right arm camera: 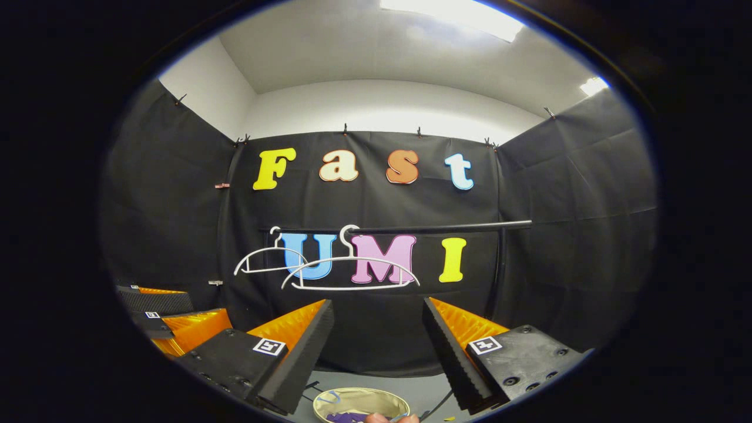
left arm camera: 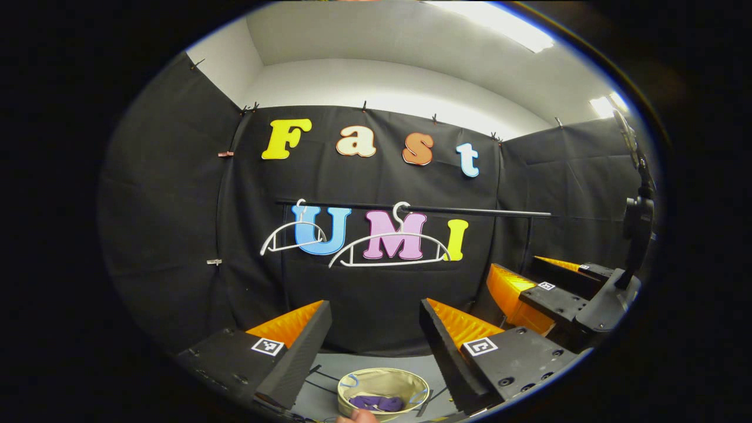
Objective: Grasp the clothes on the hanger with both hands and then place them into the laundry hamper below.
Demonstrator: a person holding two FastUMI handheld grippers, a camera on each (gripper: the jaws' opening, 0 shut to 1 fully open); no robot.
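Both hangers hang bare on the rail. The purple garment lies crumpled in the laundry hamper below, near centre. Left gripper and right gripper both stand with jaws wide apart, holding nothing. The cloth looks light, soft and limp; bunched folds would give the best hold.

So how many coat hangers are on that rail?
2. A smaller white hanger hangs near the rail's left end, and a larger white hanger hangs just right of it. Both are bare.
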